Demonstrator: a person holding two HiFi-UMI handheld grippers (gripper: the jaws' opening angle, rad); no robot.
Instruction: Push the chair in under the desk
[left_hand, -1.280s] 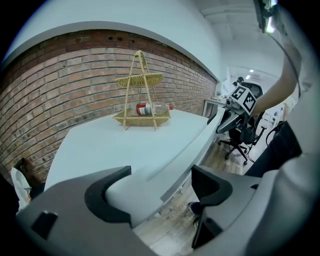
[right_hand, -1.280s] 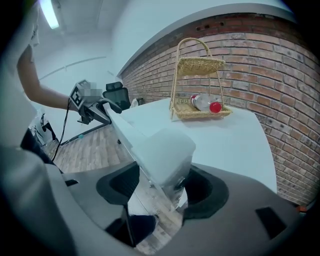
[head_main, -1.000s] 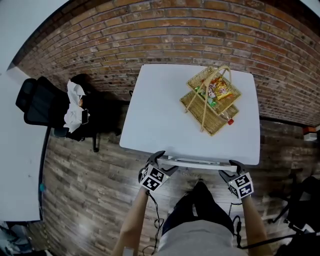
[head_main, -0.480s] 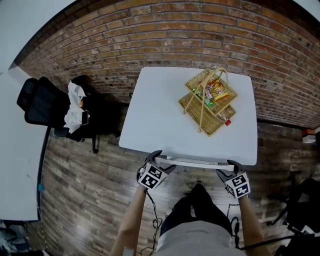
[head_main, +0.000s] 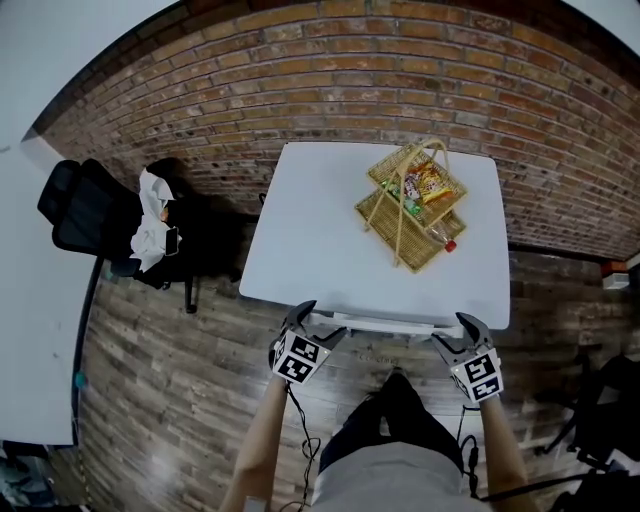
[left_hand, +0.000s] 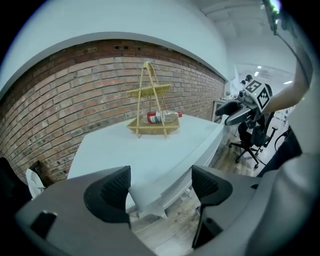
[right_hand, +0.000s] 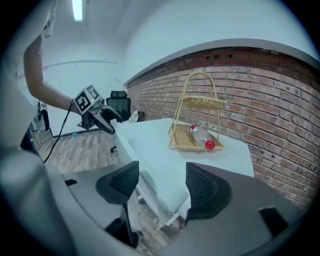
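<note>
Rough brick wall (head_main: 300, 60) behind smooth white desk (head_main: 330, 240)

The black office chair (head_main: 85, 210) stands upright, well apart from the white rectangular worktop (head_main: 320, 240). In the head view it is at the worktop's left side, not under it. A white cloth (head_main: 152, 215) lies on the chair.

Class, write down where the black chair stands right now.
In the head view, the black chair stands at the left by the brick wall, left of the white desk and clear of it, with a white cloth draped over it.
</note>
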